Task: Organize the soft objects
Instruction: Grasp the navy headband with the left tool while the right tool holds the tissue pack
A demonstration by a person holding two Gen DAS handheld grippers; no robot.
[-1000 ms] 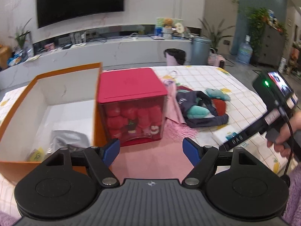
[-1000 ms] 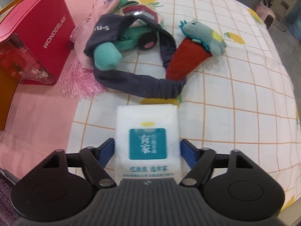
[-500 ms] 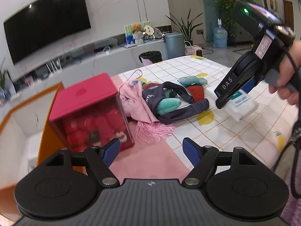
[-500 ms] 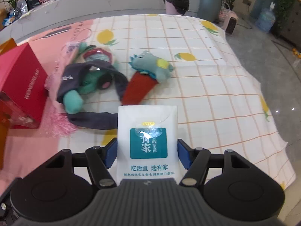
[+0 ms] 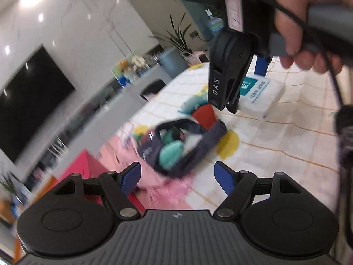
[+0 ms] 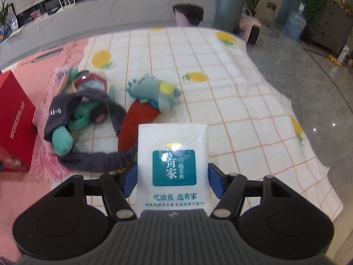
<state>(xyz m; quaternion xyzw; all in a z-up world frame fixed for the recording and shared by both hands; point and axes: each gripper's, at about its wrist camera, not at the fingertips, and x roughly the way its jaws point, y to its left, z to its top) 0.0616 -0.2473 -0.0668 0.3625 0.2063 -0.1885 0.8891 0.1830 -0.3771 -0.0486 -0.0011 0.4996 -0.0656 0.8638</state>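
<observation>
Right wrist view: the right gripper [image 6: 172, 176] pinches a white tissue pack [image 6: 172, 165] with a teal label, both blue pads pressed flat on the pack's sides. The pack is lifted clear of the checked tablecloth [image 6: 231, 101]; the jaws closed slightly onto it a second ago and have since held. The gripper is pitched steeply downward. Beyond the pack lie a dark headband [image 6: 92, 161], a teal plush toy [image 6: 154, 90] on a red cone-shaped piece [image 6: 136, 119], a pink fringed cloth [image 6: 44, 165], and a red box [image 6: 13, 123] at the left edge. Left wrist view: the left gripper [image 5: 177, 176] has its fingers spread wide with nothing between them, above the pink cloth [image 5: 167, 190] and just in front of the headband [image 5: 187, 152]. The view is rolled and motion-blurred. Compared with one second ago, when it faced the red box [image 5: 88, 165] and an open orange carton squarely, this gripper has swung toward the soft pile, and the person's hand [image 5: 308, 28] with the right gripper [image 5: 249, 88] and the pack [image 5: 262, 95] now fills the upper right.
</observation>
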